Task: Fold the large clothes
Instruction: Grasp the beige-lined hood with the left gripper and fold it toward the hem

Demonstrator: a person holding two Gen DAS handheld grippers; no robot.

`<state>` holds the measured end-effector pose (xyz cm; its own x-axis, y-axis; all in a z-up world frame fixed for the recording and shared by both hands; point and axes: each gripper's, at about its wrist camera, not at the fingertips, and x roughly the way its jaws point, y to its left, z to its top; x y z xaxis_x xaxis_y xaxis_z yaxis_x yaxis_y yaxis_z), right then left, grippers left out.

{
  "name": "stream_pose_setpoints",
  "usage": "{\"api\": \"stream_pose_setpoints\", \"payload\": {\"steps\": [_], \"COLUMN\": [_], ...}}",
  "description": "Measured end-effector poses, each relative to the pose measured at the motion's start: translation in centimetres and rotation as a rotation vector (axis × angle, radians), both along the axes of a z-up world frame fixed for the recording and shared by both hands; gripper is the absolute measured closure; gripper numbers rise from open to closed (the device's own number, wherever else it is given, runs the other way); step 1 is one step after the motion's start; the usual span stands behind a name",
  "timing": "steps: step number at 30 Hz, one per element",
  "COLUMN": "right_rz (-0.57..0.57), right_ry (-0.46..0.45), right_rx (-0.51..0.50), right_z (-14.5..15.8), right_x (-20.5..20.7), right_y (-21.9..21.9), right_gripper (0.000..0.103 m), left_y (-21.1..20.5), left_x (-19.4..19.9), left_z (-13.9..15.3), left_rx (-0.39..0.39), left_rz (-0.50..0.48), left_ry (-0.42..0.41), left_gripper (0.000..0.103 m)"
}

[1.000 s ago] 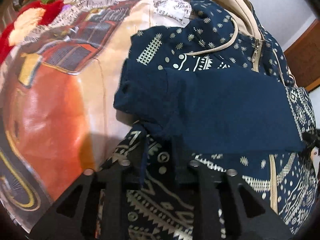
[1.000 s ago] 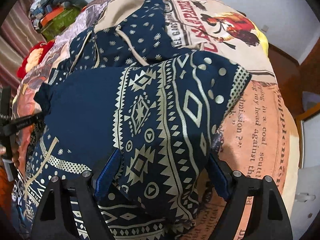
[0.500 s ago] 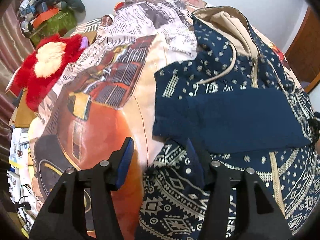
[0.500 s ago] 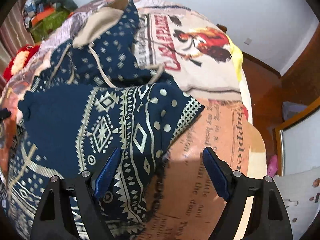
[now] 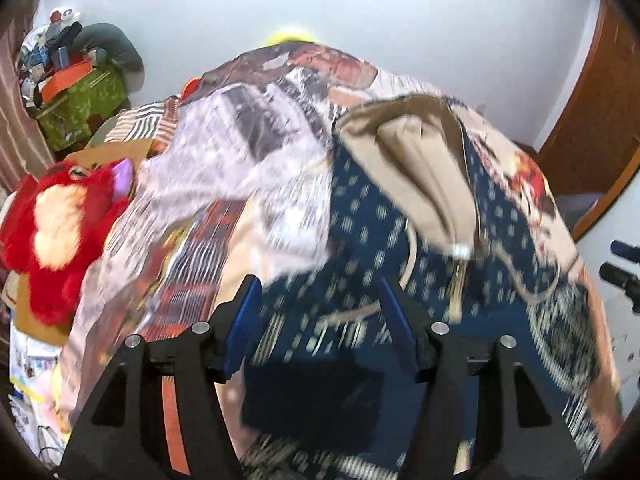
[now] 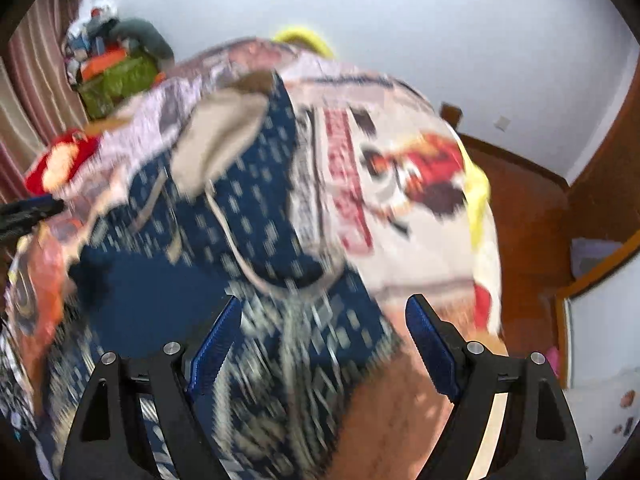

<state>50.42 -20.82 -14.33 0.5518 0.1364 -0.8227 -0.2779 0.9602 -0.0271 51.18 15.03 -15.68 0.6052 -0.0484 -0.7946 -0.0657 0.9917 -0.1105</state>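
A navy hoodie with a cream geometric pattern [image 5: 372,232] lies on the bed, its tan-lined hood [image 5: 416,160] pointing to the far wall. Both sleeves are folded across its chest; the plain navy sleeve [image 5: 316,396] lies on top. My left gripper [image 5: 322,308] is open and empty above the hoodie's left side. My right gripper [image 6: 326,332] is open and empty above the hoodie's [image 6: 256,216] right side. Both views are blurred by motion.
The hoodie rests on a printed bedspread [image 5: 256,128]. A red plush toy [image 5: 56,236] lies at the bed's left edge. A cluttered green box [image 5: 80,100] stands in the far left corner. A wooden floor and door frame [image 6: 532,208] are on the right.
Both grippers have let go of the sleeves, opened, and lifted back and up, so the views now tilt toward the far wall. The sleeves stay folded across the hoodie.
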Motion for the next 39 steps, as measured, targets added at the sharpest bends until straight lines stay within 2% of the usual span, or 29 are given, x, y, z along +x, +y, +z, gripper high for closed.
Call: {"api": "stream_pose_setpoints", "payload": {"steps": [5, 11, 13, 16, 17, 20, 21, 22, 23, 25, 26, 27, 30, 34, 39], "right_rz": [-0.021, -0.077, -0.111, -0.174, -0.177, -0.165, -0.156, -0.147, -0.135, -0.112, -0.105, -0.098, -0.055, 0.009, 0.071], "right_ry": [0.000, 0.087, 0.124, 0.190, 0.197, 0.151, 0.140, 0.130, 0.120, 0.116, 0.117, 0.118, 0.103, 0.054, 0.011], "right_rx": [0.048, 0.070, 0.093, 0.163, 0.184, 0.204, 0.209, 0.218, 0.233, 0.267, 0.278, 0.284, 0.288, 0.283, 0.275], "right_z": [-0.4, -4.6, -6.4, -8.7, -9.2, -9.4, -9.4, -9.4, -9.3, -9.2, -9.0, -8.9, -8.1, -6.2, -3.6], "right_x": [5.6, 12.3, 14.3, 16.4, 16.7, 16.9, 16.9, 16.8, 16.7, 16.3, 16.2, 16.0, 15.0, 12.8, 9.1], "right_y": [3.2, 5.7, 5.9, 5.7, 5.7, 6.2, 6.3, 6.5, 6.7, 7.0, 7.1, 7.3, 8.1, 8.6, 8.6], "right_gripper": [0.019, 0.019, 0.019, 0.019, 0.019, 0.019, 0.022, 0.029, 0.034, 0.055, 0.060, 0.068, 0.085, 0.092, 0.094], "left_y": [-0.3, 0.3, 0.7, 1.4, 1.6, 1.5, 1.3, 1.1, 0.7, 0.4, 0.0, -0.5, -1.5, -2.4, -3.4], "left_x": [6.0, 11.1, 12.1, 13.4, 13.8, 14.2, 14.2, 14.3, 14.4, 14.2, 14.0, 13.9, 13.4, 11.4, 7.2], "left_z": [-1.0, -4.8, -6.1, -7.8, -8.5, -8.9, -8.8, -8.9, -9.1, -9.3, -9.2, -8.9, -7.7, -4.5, -0.8], "left_rx": [-0.077, -0.160, -0.178, -0.257, -0.305, -0.341, -0.347, -0.365, -0.423, -0.466, -0.475, -0.478, -0.451, -0.412, -0.360], "left_rz": [0.019, 0.065, 0.108, 0.162, 0.171, 0.191, 0.182, 0.167, 0.134, 0.141, 0.134, 0.110, 0.066, 0.002, -0.084], "left_ry": [0.036, 0.095, 0.106, 0.112, 0.114, 0.102, 0.098, 0.097, 0.114, 0.120, 0.117, 0.121, 0.118, 0.072, 0.033], "left_gripper": [0.042, 0.042, 0.042, 0.042, 0.042, 0.042, 0.044, 0.056, 0.065, 0.073, 0.077, 0.086, 0.090, 0.091, 0.092]}}
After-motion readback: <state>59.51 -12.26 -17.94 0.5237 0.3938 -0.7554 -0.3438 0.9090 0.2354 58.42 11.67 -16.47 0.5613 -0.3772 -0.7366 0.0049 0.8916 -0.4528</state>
